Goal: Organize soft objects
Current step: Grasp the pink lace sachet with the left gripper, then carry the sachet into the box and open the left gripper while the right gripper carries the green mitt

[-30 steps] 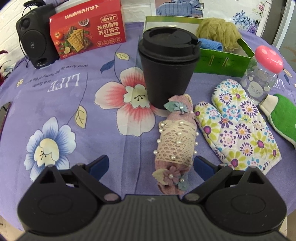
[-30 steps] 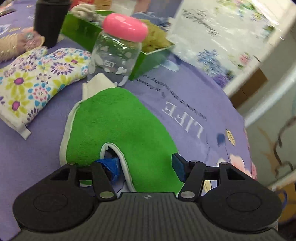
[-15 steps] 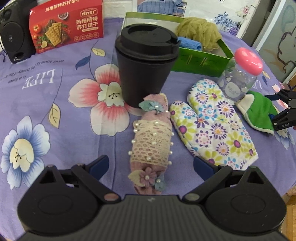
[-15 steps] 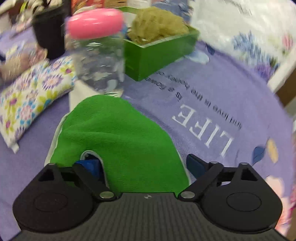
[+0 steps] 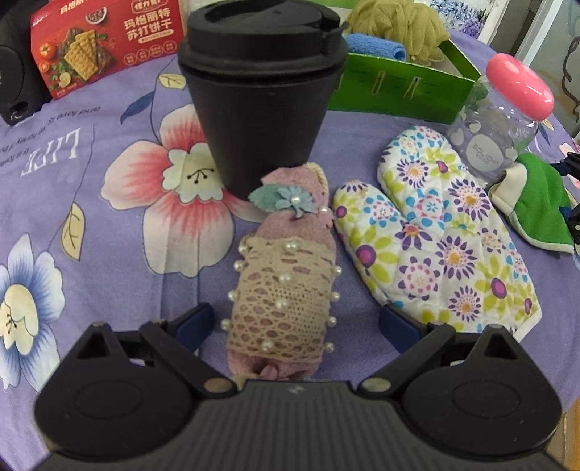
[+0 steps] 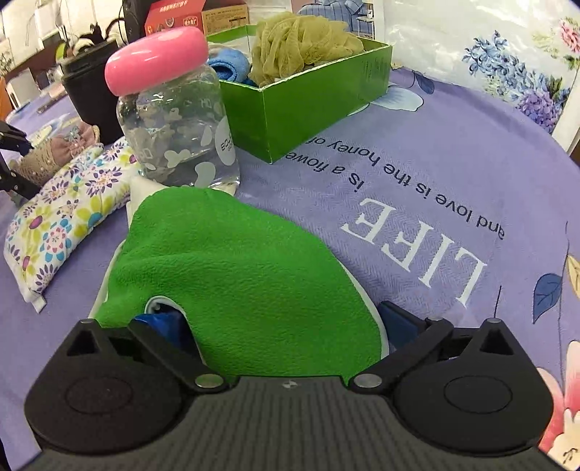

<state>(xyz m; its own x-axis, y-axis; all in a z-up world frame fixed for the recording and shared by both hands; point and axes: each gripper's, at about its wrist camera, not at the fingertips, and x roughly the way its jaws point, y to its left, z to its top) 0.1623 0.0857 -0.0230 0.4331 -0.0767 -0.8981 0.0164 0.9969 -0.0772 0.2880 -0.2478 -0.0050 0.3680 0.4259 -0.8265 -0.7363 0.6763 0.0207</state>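
Left wrist view: your left gripper [image 5: 294,324] has its jaws spread wide, and the pink lace-and-pearl pouch [image 5: 286,286] lies lengthwise right between them on the purple floral tablecloth [image 5: 90,203]. The left blue pad [image 5: 192,324] sits just beside the pouch's lace edge, while the right one is clearly apart from it, closer to the cuff of the floral oven mitt [image 5: 438,235]. The pouch's near end runs under the gripper body, and its far end, with the little blue felt flower, comes right up to the base of the black lidded coffee cup [image 5: 261,90]. Behind that you've got the green box [image 5: 395,87] with an olive bath pouf [image 5: 395,25] and a blue cloth [image 5: 373,47] in it, a red cracker box [image 5: 105,43] off to the left, and a clear jar with a pink lid [image 5: 500,119] at right, next to the green mitt [image 5: 536,206].

Right wrist view: your right gripper [image 6: 286,329] is open too, straddling the near end of the green mitt [image 6: 239,279]. One blue pad [image 6: 163,326] is tucked into the mitt's white-trimmed notch, the other sits just outside the right edge, so most of the mitt's width is between the jaws. The mitt's far end touches the jar [image 6: 177,123]; the floral oven mitt [image 6: 69,210] lies to the left and the green box [image 6: 311,94] beyond.
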